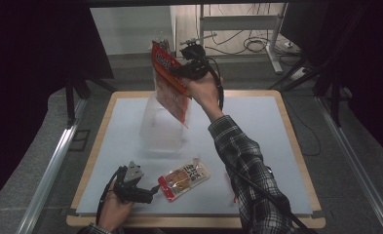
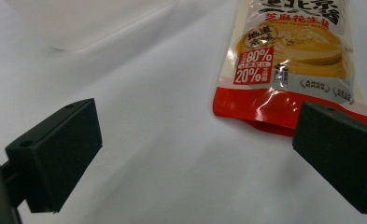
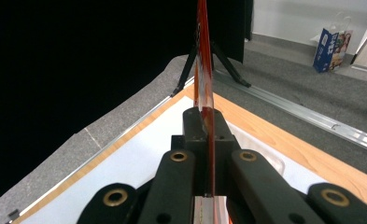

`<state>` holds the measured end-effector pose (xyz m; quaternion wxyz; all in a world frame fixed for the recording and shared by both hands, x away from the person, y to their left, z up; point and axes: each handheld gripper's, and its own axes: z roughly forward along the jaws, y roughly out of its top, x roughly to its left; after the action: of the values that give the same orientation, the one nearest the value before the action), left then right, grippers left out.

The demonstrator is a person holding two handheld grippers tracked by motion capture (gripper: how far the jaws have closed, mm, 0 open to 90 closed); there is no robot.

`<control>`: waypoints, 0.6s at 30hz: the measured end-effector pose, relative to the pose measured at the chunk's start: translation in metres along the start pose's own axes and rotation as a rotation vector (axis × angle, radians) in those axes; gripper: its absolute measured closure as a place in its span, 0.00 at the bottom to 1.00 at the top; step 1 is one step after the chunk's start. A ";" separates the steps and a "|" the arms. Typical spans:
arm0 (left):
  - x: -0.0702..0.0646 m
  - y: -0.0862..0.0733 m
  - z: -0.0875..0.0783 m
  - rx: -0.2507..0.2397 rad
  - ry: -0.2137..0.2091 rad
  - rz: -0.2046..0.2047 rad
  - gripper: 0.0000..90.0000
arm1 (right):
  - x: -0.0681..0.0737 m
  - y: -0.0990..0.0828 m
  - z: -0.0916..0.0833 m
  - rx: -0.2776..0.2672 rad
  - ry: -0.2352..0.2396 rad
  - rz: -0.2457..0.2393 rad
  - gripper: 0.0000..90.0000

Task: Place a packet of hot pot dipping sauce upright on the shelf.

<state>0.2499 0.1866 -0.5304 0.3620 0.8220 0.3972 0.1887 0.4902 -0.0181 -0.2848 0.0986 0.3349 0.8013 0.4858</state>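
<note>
My right gripper (image 1: 179, 73) is raised over the far half of the table, shut on a red snack packet (image 1: 170, 80) that hangs tilted above a clear plastic bin (image 1: 161, 129). In the right gripper view the packet (image 3: 203, 56) stands edge-on, pinched between the closed jaws (image 3: 204, 121). A second packet (image 1: 184, 179), orange and red with a clear window, lies flat near the front edge. My left gripper (image 1: 156, 189) rests on the table just left of it, open; its view shows the packet's red end (image 2: 288, 60) ahead, close to the right jaw, with nothing between the jaws.
A white sheet (image 1: 257, 126) covers the wooden table (image 1: 296, 141). Dark curtains stand at the left and right. Metal rails (image 1: 47, 170) run along the floor on both sides. A desk frame and cables (image 1: 257, 44) lie beyond the far edge.
</note>
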 end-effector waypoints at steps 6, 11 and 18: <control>-0.001 0.000 0.000 0.001 0.001 0.005 0.02 | 0.004 0.003 0.018 -0.007 -0.004 0.017 0.99; -0.001 0.000 0.001 0.000 -0.001 0.004 0.02 | 0.006 -0.003 0.036 0.016 -0.013 0.012 0.99; -0.002 0.000 0.001 0.000 -0.003 0.006 0.02 | -0.007 -0.024 0.059 0.051 -0.016 0.043 0.98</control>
<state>0.2499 0.1844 -0.5311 0.3619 0.8235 0.3942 0.1883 0.5133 0.0123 -0.3361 0.0857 0.3585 0.8052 0.4646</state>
